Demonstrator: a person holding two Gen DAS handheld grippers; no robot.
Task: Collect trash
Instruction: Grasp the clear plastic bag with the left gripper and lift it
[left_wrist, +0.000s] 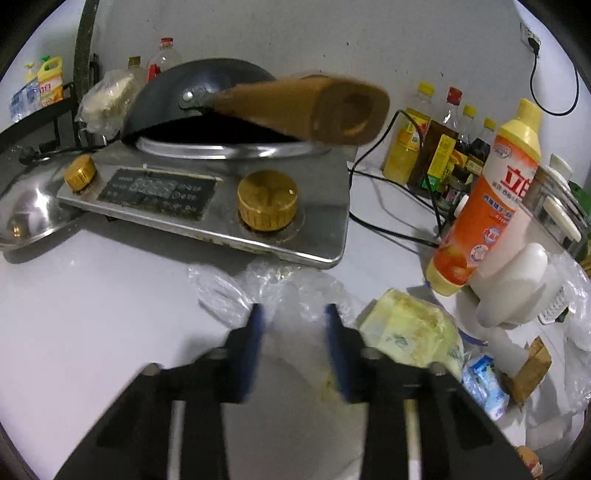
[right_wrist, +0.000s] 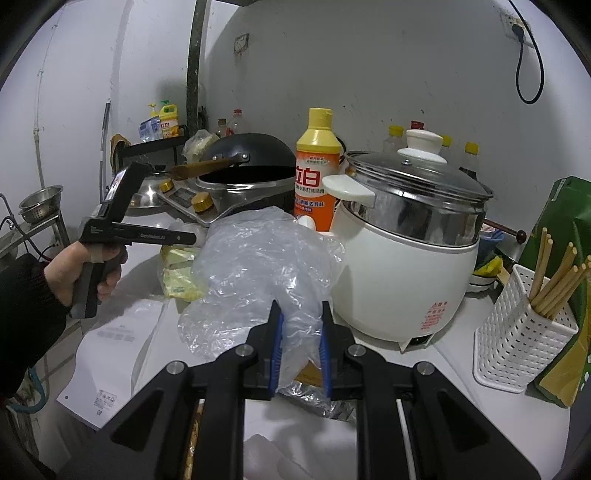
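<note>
The right tongs (right_wrist: 299, 314) are closed on a crumpled clear plastic bag (right_wrist: 258, 266), a fold of which is pinched between the blue pads while the rest billows forward over the white worktop (right_wrist: 461, 406). The left tongs (left_wrist: 293, 314) are seen with a narrow gap between their pads, and thin clear plastic film (left_wrist: 273, 284) is seen lying on the worktop between and just ahead of the tips; whether the pads press on it cannot be told. In the right wrist view the left tongs are seen held in a hand (right_wrist: 92, 269) in a dark sleeve, left of the bag. A yellowish wrapper (left_wrist: 410, 332) is seen just beside the left tongs, with a small blue-and-white packet (left_wrist: 484, 384) near it. Behind the film a steel cooker (left_wrist: 221, 199) with two gold knobs is placed, and a dark wok (left_wrist: 207, 92) with a wooden handle is tipped on its ring. An orange dish-soap bottle (right_wrist: 318, 170) with a yellow cap is set just beside a white electric pot (right_wrist: 406, 258) with a glass lid. A white perforated holder (right_wrist: 521, 332) with chopsticks is seen at the right edge.
</note>
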